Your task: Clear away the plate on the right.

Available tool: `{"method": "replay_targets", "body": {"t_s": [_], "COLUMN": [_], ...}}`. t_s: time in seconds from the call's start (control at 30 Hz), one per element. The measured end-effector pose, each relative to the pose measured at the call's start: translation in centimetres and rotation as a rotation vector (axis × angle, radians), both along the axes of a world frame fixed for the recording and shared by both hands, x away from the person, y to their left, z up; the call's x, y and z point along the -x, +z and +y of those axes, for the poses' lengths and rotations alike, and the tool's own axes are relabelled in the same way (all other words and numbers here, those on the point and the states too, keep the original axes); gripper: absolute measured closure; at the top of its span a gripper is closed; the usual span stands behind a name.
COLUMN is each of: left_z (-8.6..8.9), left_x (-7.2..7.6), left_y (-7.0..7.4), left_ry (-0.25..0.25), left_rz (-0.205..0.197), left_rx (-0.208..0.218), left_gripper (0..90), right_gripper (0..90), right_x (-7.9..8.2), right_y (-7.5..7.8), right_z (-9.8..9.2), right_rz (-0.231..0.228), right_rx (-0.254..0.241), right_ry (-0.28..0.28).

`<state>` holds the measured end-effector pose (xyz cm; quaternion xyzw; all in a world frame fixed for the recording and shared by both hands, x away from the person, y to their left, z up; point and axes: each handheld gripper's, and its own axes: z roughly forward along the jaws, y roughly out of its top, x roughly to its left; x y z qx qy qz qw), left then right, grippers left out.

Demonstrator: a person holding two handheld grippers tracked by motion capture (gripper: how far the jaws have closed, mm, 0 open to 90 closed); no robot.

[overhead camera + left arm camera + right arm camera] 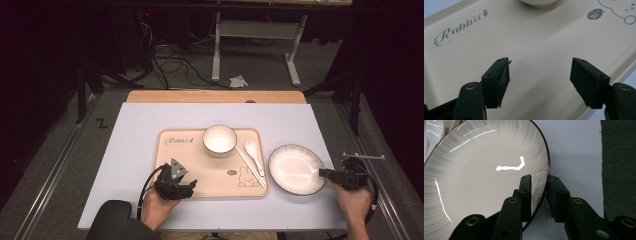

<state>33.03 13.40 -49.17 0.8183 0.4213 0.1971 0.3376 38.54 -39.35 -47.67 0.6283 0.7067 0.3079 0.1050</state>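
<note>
A round plate (295,170) with a grey-streaked, dark-edged rim lies on the white table to the right of a beige rabbit-print tray (200,170). My right gripper (324,173) reaches in from the right to the plate's right edge. In the right gripper view the plate (486,182) has its rim between the jaws of my right gripper (539,181): one jaw is over the inside, one outside, and a narrow gap still shows. My left gripper (189,186) hovers over the tray's near left part. In the left gripper view, my left gripper (540,72) is open with nothing between its fingers.
A white bowl (219,139) stands at the back of the tray, and a white spoon (252,150) lies along the tray's right side. The table's right edge runs close behind my right hand. Cables and a desk frame are on the floor beyond the table.
</note>
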Motion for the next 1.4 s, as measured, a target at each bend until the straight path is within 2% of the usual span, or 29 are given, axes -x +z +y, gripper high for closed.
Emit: {"method": "replay_targets", "body": {"t_s": [0.1, 0.53, 0.57, 0.63, 0.7, 0.8, 0.87, 0.9, 1.0, 1.03, 1.17, 1.2, 1.3, 1.4], "left_z": [0.3, 0.9, 0.8, 0.8, 0.9, 1.0, 1.0, 1.0, 0.9, 0.8, 0.8, 0.9, 0.9, 0.8], "left_x": [0.2, 0.7, 0.9, 1.0, 1.1, 1.1, 1.1, 1.1, 1.2, 1.2, 1.2, 1.2, 1.2, 1.2], "left_y": [0.0, -0.1, -0.1, 0.1, 0.2, 0.1, 0.1, 0.1, 0.2, 0.3, 0.4, 0.5, 0.5, 0.5], "left_ry": [0.013, 0.045, 0.049, 0.05, 0.051, 0.054, 0.053, 0.054, 0.055, 0.051, 0.048, 0.043, 0.04, 0.025], "left_rz": [-0.001, -0.001, -0.016, -0.033, -0.034, -0.031, -0.033, -0.036, -0.048, -0.057, -0.061, -0.06, -0.062, -0.067], "left_rx": [0.002, 0.002, -0.017, -0.017, -0.013, -0.015, -0.015, -0.016, -0.011, -0.004, 0.003, 0.012, 0.02, 0.026], "left_gripper": [32.2, 32.2, 32.1, 32.1, 32.2, 32.4, 32.5, 32.6, 33.5, 33.6, 35.0, 35.5, 36.4, 35.7], "right_gripper": [76.5, 76.8, 77.3, 79.4, 81.7, 83.6, 84.9, 85.3, 85.7, 86.0, 86.4, 86.7, 86.7, 86.4], "right_x": [-0.5, -2.3, -2.6, -2.7, -2.8, -2.9, -2.9, -2.8, -2.6, -2.5, -2.3, -2.1, -1.8, -1.4], "right_y": [-0.1, -1.1, -1.3, -1.5, -1.5, -1.6, -1.5, -1.4, -1.0, -0.7, -0.4, 0.0, 0.5, 1.0], "right_z": [0.1, -0.5, -0.7, -0.8, -1.2, -1.4, -1.4, -1.5, -1.2, -1.0, -0.8, -0.6, -0.5, -0.4], "right_rz": [0.014, 0.071, 0.085, 0.082, 0.098, 0.092, 0.084, 0.064, 0.044, 0.017, -0.002, -0.032, -0.057, -0.105], "right_rx": [-0.005, -0.106, -0.15, -0.183, -0.206, -0.245, -0.263, -0.27, -0.259, -0.248, -0.241, -0.238, -0.217, -0.209], "right_ry": [0.005, 0.027, 0.016, 0.012, 0.009, 0.001, -0.004, -0.001, 0.004, 0.01, 0.017, 0.03, 0.043, 0.057]}}
